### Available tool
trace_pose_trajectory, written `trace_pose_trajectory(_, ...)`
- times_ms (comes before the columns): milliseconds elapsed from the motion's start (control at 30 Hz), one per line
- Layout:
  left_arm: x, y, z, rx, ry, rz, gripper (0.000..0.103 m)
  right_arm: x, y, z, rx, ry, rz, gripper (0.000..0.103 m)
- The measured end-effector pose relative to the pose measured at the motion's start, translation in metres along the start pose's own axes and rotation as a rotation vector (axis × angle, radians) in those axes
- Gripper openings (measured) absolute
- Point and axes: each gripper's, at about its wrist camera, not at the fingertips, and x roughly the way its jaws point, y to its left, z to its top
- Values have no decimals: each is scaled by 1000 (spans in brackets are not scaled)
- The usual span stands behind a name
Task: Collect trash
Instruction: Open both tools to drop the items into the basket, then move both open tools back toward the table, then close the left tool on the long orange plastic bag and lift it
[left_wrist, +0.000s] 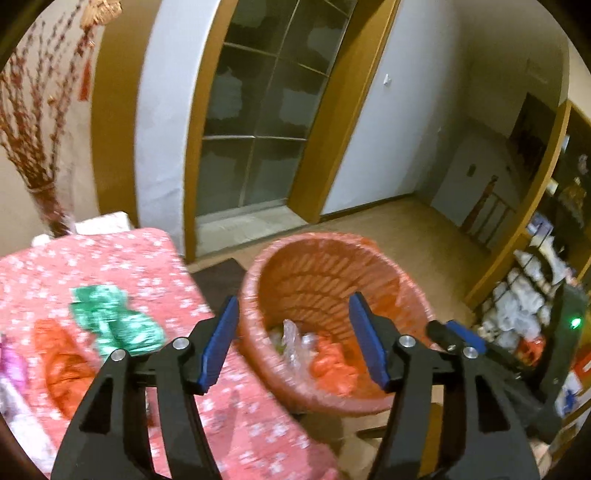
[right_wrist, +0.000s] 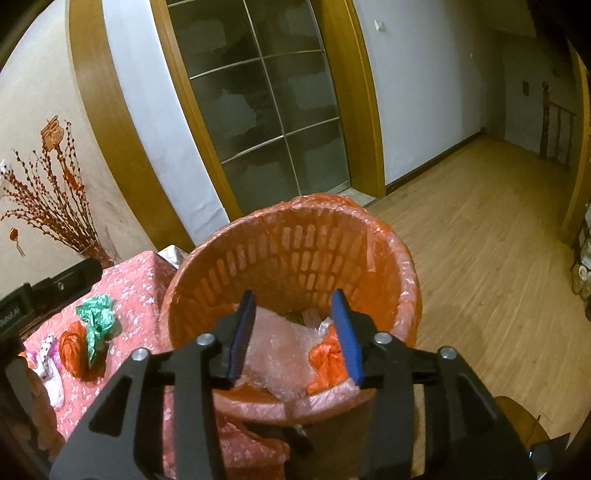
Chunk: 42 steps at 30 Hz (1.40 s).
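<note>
Now both over the orange bin (left_wrist: 332, 258) off the table's (left_wrist: 155, 251) right edge, left gripper (left_wrist: 293, 341) and right gripper (right_wrist: 293, 334) apart and empty, left nearer the green wrapper (left_wrist: 114, 317) lying crumpled mid-table, leftward.

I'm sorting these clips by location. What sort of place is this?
Most likely a room in a home: a table under a pink floral cloth, a sliding glass door in a wooden frame, wood flooring, and a lined orange wastebasket.
</note>
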Motion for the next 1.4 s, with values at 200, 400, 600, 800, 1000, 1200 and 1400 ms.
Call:
trace_pose_trajectory(200,-26,16,-18,49,-10,104,72,-11,27,-15,-46,-12,23,52)
trace_pose_trajectory(400,-63,47,-35,62,-47,232,74,-19,61,-28,-103,-8,78,52)
trace_pose_trajectory(600,-115,102,-47,-15,-114,372,74,-20,99,-43,-158,23,147,52)
trace_pose_trajectory(800,-169,175,-73,-143,-162,546,74,-18,138,-59,-217,65,212,52)
trace_pose_trajectory(1000,-191,244,-98,-325,-136,604,74,-13,168,-72,-262,89,259,52)
trace_pose_trajectory(1200,-181,269,-104,-383,-98,575,74,-10,186,-85,-299,117,278,52)
trace_pose_trajectory(1400,-164,280,-107,-433,-42,564,68,-8,190,-88,-311,132,276,52)
